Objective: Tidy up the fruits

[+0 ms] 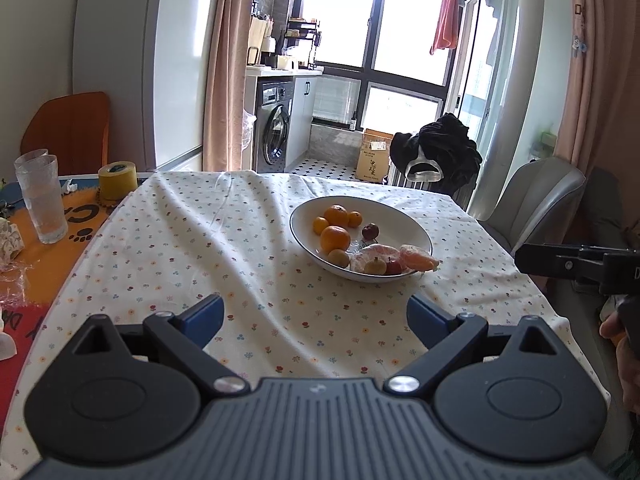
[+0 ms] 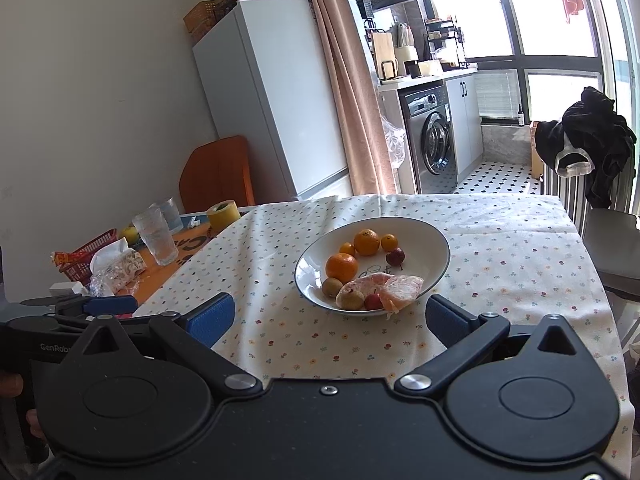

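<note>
Fruit-filled bowl (image 2: pixel 436 242) beyond gaping tool (image 2: pixel 330 318)

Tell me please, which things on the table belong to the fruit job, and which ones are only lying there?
For the job:
white bowl
oranges
small red fruits
brown fruits
peeled citrus pieces
left gripper, open
right gripper, open

Just lying about:
drinking glasses
yellow tape roll
red basket
plastic wrappers

Colours ahead of my hand-held grippers

White bowl (image 2: pixel 436 250) with dark rim holds orange citrus (image 2: pixel 341 267), a red fruit (image 2: pixel 395 257), brownish ones (image 2: pixel 332 286); cream cloth (image 2: pixel 280 248) with tiny flowers; my pads (image 2: pixel 212 318) are blue.
</note>
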### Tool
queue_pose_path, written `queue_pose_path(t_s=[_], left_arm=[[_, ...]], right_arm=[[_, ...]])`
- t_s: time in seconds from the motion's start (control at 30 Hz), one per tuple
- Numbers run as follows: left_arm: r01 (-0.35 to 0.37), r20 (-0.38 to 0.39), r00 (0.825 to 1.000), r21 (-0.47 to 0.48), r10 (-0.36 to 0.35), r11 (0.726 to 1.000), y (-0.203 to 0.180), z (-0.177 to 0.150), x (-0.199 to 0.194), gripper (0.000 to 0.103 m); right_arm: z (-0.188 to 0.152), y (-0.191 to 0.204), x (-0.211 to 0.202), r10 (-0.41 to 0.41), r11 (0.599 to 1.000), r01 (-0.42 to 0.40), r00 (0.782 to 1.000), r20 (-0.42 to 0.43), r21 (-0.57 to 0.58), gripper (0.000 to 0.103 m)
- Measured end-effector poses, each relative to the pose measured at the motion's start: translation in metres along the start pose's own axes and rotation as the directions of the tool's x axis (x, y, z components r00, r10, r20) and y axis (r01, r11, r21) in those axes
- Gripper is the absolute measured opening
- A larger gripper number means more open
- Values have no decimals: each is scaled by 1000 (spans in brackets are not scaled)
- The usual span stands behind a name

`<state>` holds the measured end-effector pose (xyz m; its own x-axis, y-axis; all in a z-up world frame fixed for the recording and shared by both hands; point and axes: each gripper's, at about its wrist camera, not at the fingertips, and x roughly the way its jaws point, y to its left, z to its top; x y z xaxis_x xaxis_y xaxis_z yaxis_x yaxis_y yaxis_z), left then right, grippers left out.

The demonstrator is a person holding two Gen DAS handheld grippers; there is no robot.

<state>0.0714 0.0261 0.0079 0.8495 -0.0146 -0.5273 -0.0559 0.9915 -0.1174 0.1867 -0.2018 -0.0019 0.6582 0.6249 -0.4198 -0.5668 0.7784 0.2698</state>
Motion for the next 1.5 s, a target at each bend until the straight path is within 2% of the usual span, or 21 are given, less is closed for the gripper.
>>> queue_pose_path(t_s=[0.3, 0.53, 0.8, 1.07, 1.5], left_arm=[[20, 13, 1000, 3, -20, 1000, -1, -8, -25, 97], [5, 27, 1000, -9, -5, 1000, 0, -15, -50, 97], [-20, 24, 1000, -12, 20, 1000, 5, -22, -75, 97], [-20, 21, 1000, -15, 21, 1000, 12, -23, -83, 97], [-26, 18, 999, -14, 26, 1000, 10, -23, -83, 97]], right_arm=[[-8, 9, -22, 6, 1000, -6, 1000, 9, -6, 103], [-12, 20, -38, 6, 1000, -6, 1000, 3, -7, 103], [-15, 42, -57, 6, 998, -9, 999, -40, -66, 103], [-25, 54, -71, 0, 997, -2, 999, -39, -73, 103], [-25, 48, -76, 21, 999, -23, 999, -45, -37, 103]])
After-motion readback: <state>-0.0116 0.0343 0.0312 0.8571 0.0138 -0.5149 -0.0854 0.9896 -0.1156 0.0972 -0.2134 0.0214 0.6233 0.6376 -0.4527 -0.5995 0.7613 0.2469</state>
